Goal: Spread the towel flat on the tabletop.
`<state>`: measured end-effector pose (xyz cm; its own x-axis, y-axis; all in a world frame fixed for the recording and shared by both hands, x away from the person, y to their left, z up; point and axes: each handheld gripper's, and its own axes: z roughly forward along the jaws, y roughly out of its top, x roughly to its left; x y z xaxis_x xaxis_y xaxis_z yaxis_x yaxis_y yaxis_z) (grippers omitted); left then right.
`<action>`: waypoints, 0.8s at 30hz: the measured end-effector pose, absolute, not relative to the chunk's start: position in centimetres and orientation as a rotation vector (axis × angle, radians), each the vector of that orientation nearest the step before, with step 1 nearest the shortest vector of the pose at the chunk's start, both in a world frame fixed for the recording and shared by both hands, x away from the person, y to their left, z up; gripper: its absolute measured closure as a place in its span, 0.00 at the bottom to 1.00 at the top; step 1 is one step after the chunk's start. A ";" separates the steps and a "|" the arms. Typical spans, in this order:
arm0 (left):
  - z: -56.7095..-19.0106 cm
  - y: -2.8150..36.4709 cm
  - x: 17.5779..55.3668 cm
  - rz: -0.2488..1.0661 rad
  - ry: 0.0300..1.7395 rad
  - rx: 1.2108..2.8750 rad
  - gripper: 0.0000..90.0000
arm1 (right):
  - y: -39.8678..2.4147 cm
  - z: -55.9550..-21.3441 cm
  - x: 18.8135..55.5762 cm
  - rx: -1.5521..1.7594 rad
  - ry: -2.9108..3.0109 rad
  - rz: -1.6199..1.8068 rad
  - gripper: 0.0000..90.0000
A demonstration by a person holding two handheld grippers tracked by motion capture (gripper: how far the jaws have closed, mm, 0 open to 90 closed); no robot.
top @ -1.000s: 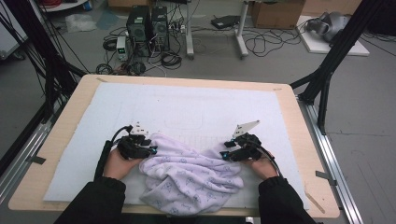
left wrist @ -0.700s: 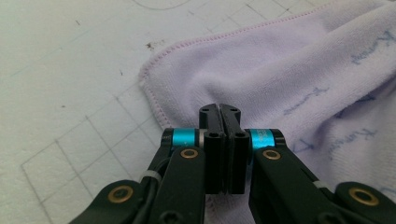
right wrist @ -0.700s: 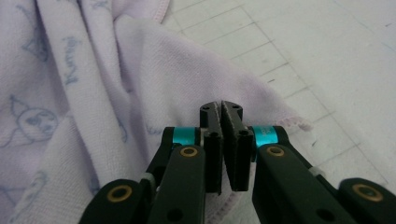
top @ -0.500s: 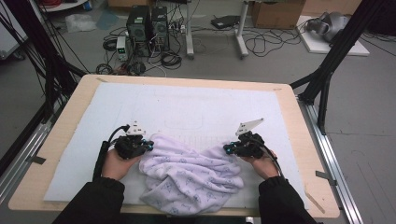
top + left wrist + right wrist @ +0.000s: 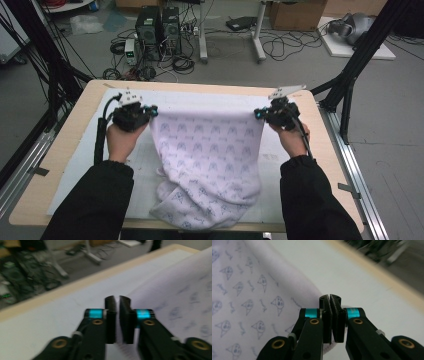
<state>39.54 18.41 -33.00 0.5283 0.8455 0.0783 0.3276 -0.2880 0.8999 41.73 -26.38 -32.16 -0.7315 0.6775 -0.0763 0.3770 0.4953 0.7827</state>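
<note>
Lilac printed cloth (image 5: 207, 160) hangs between my left gripper (image 5: 150, 111) and right gripper (image 5: 259, 114), each clamped on a top corner, its lower end bunched on the table (image 5: 65, 145). I would lift evenly and keep the top edge taut.

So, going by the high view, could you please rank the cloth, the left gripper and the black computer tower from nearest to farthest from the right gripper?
1. Cloth: its corner is pinched in the right gripper.
2. Left gripper: across the table, holding the cloth's other top corner.
3. Computer tower: on the floor beyond the table's far edge, upper left.
</note>
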 end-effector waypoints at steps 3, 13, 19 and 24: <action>-32.6 18.9 40.4 0.639 1.033 1.838 0.74 | -26.8 -31.6 42.6 0.943 2.286 1.173 0.69; -39.9 18.3 36.0 0.386 0.936 2.003 0.65 | -26.2 -38.6 38.0 0.886 2.528 1.164 0.58; -41.9 16.7 32.6 0.206 0.774 2.046 0.62 | -25.2 -40.0 33.9 0.814 2.728 1.179 0.53; -42.4 14.8 31.9 0.175 0.701 2.110 0.59 | -24.2 -42.3 30.5 0.682 2.745 1.177 0.54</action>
<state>31.92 14.76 -42.41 0.8306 0.5418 -0.1286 0.4176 -0.4533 0.7875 30.53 -24.20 -42.33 -0.8981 0.4281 0.1009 0.3682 0.6061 0.7050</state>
